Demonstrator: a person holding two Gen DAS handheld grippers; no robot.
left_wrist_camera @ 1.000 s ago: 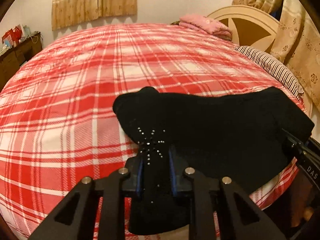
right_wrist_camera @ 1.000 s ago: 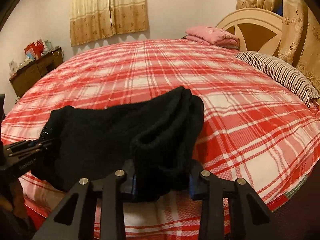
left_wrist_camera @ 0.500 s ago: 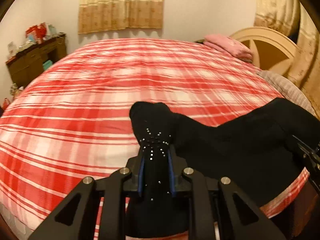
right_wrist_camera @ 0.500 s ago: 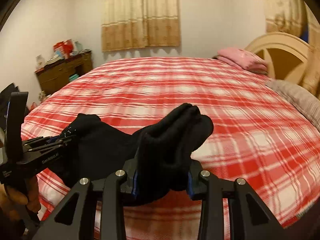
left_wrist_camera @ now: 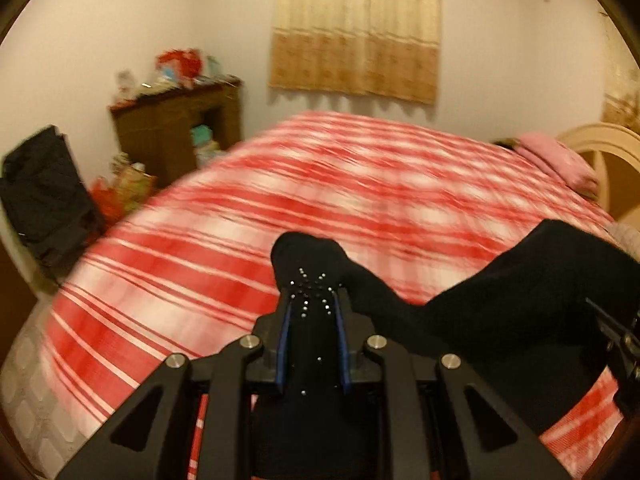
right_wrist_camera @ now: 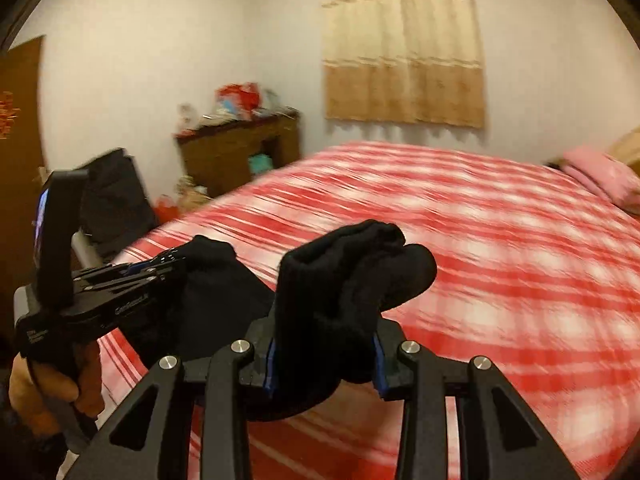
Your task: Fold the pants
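Observation:
Black pants [left_wrist_camera: 500,296] hang stretched between both grippers above the near edge of a red-and-white plaid bed [left_wrist_camera: 360,184]. My left gripper [left_wrist_camera: 312,304] is shut on one end of the fabric, which carries small shiny studs. In the right wrist view my right gripper [right_wrist_camera: 324,344] is shut on a thick bunched wad of the black pants [right_wrist_camera: 352,276]. The left gripper [right_wrist_camera: 160,266] also shows there at the left, held by a hand [right_wrist_camera: 44,384]. The cloth sags between the two grips.
A wooden dresser [right_wrist_camera: 240,152] with clutter on top stands against the far wall, with a dark bag [left_wrist_camera: 44,192] on the floor near it. Pink folded bedding [left_wrist_camera: 556,160] lies by the cream headboard [left_wrist_camera: 600,148]. A beige curtain [right_wrist_camera: 404,52] hangs on the far wall.
Both grippers have swung sideways and risen a little with the pants, so the views now face the dresser corner. The pants have lifted off the bed and hang between the grips.

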